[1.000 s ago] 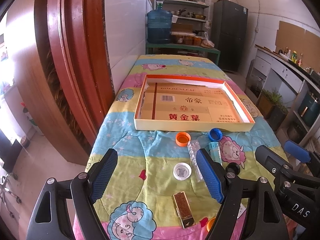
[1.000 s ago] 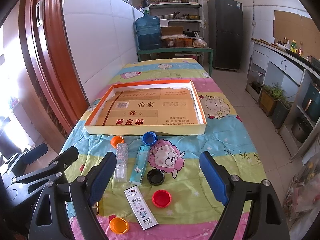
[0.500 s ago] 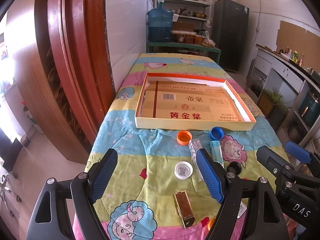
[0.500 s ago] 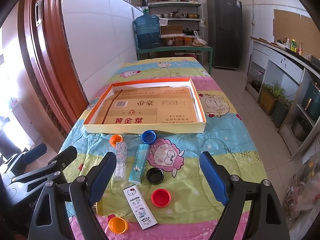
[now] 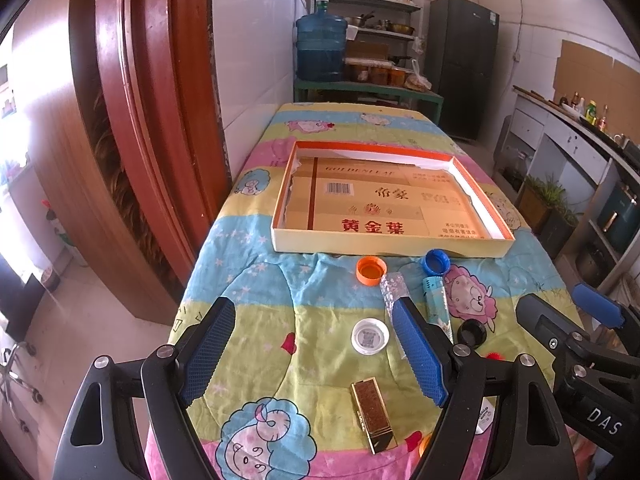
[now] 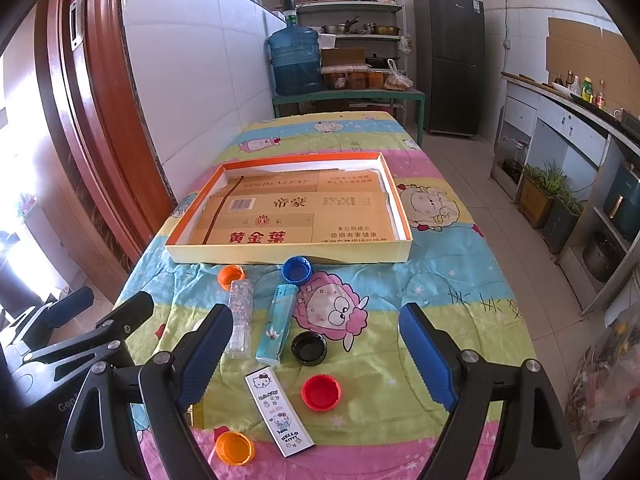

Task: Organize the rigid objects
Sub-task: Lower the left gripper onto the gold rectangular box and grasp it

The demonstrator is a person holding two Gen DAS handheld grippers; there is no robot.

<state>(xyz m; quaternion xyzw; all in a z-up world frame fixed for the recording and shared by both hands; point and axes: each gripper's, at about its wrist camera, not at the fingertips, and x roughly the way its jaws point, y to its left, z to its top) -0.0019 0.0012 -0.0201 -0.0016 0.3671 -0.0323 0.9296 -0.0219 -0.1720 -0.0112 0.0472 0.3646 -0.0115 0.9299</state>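
A shallow orange-rimmed box (image 5: 384,246) (image 6: 280,254) lined with cardboard lies mid-table. In front of it lie an orange cap (image 5: 371,271) (image 6: 231,274), a blue cap (image 5: 436,261) (image 6: 296,269), a clear lighter (image 6: 240,320), a teal lighter (image 6: 279,322) (image 5: 436,304), a black cap (image 6: 309,348), a red cap (image 6: 321,392), a Hello Kitty lighter (image 6: 278,410), another orange cap (image 6: 235,447), a white cap (image 5: 370,336) and a gold lighter (image 5: 373,414). My left gripper (image 5: 312,350) and right gripper (image 6: 316,354) are open and empty, above the near edge.
The table wears a cartoon-print quilt (image 6: 440,288). A red wooden door frame (image 5: 132,120) and tiled wall stand at the left. A water jug (image 6: 294,60), shelves and a fridge (image 6: 448,64) stand behind; a counter (image 6: 568,128) runs along the right.
Both grippers have drifted back and up slightly, so the table objects sit a little farther away. Both stay open; nothing on the table moved.
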